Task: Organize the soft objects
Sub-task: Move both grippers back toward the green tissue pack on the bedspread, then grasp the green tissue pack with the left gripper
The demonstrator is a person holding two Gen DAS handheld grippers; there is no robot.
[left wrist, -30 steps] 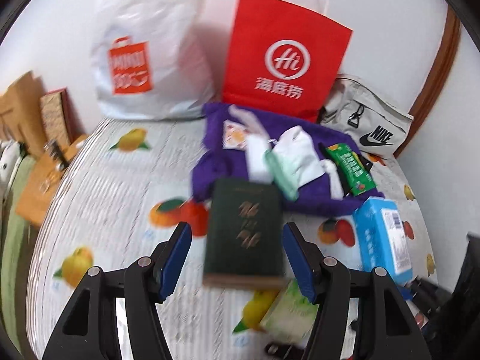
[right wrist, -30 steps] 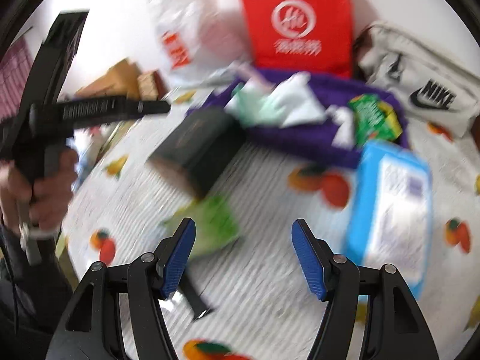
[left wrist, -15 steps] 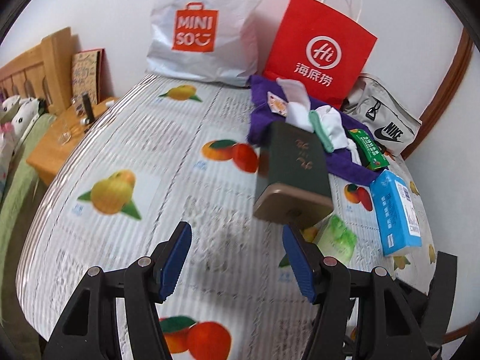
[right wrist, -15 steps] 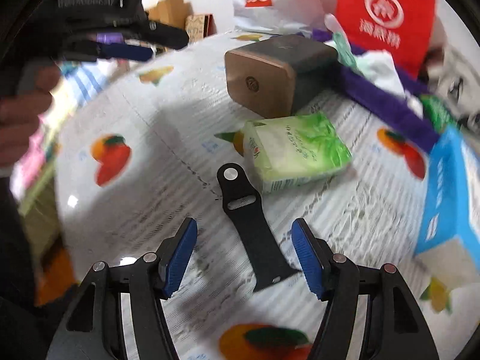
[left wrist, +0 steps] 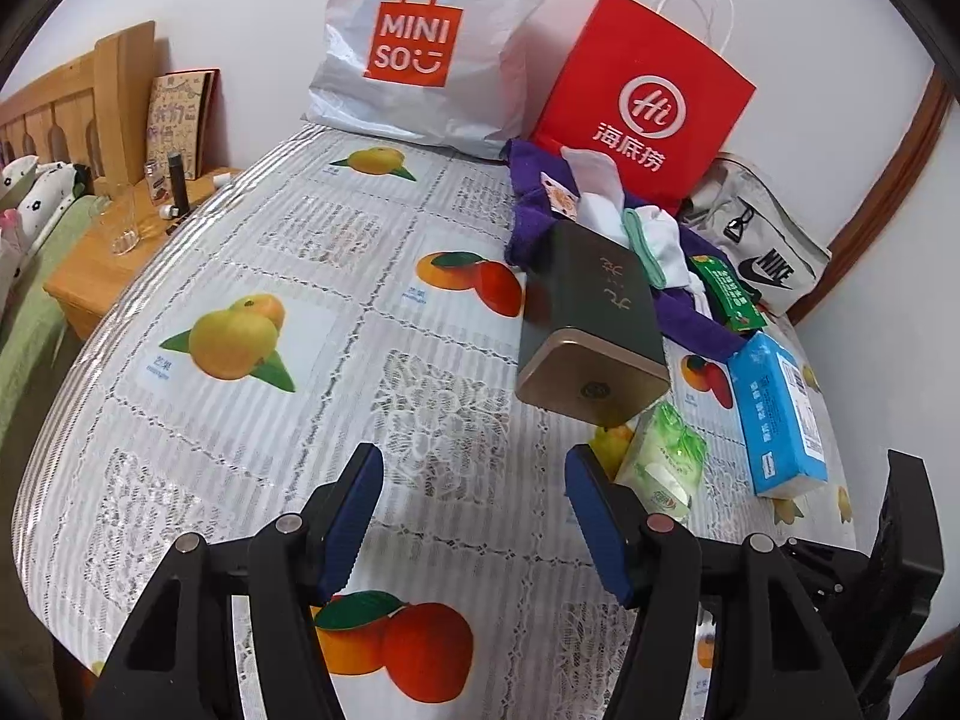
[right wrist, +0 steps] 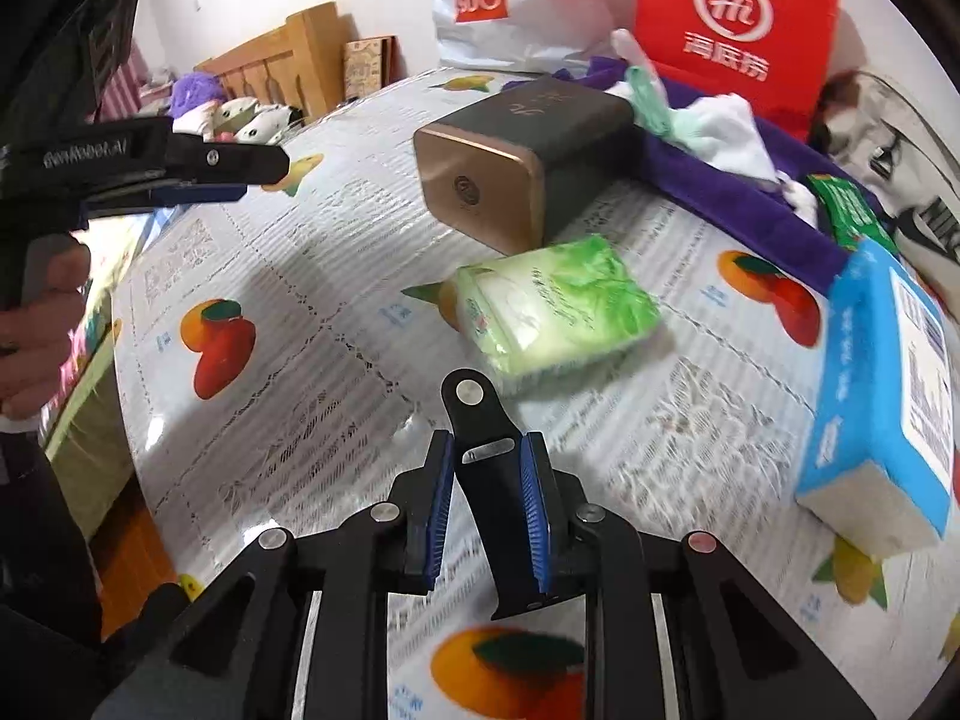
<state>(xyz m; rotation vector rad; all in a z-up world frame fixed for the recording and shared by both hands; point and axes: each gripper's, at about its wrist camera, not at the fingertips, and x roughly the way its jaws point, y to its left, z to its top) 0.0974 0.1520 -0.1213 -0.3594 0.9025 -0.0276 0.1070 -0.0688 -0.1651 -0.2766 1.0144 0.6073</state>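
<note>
Closing on the black watch strap (right wrist: 498, 516), the right tool (right wrist: 487, 501) is seen with its pads against the strap's edges, where a second ago they stood wide. Strap lies on the worktop (right wrist: 312, 324) near the green tissue pack (right wrist: 555, 306); pickup is judged begun. Left tool (left wrist: 471, 531) is held open, empty.

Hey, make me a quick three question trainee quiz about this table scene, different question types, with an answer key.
1. True or false: the left gripper has something between its fingers.
2. What lies between the right gripper fingers? A) green tissue pack B) black watch strap C) blue tissue box
3. Fill in: the dark green tin lies on its ____.

Key: 1 false; 2 B, jaws closing on it; 3 side.
</note>
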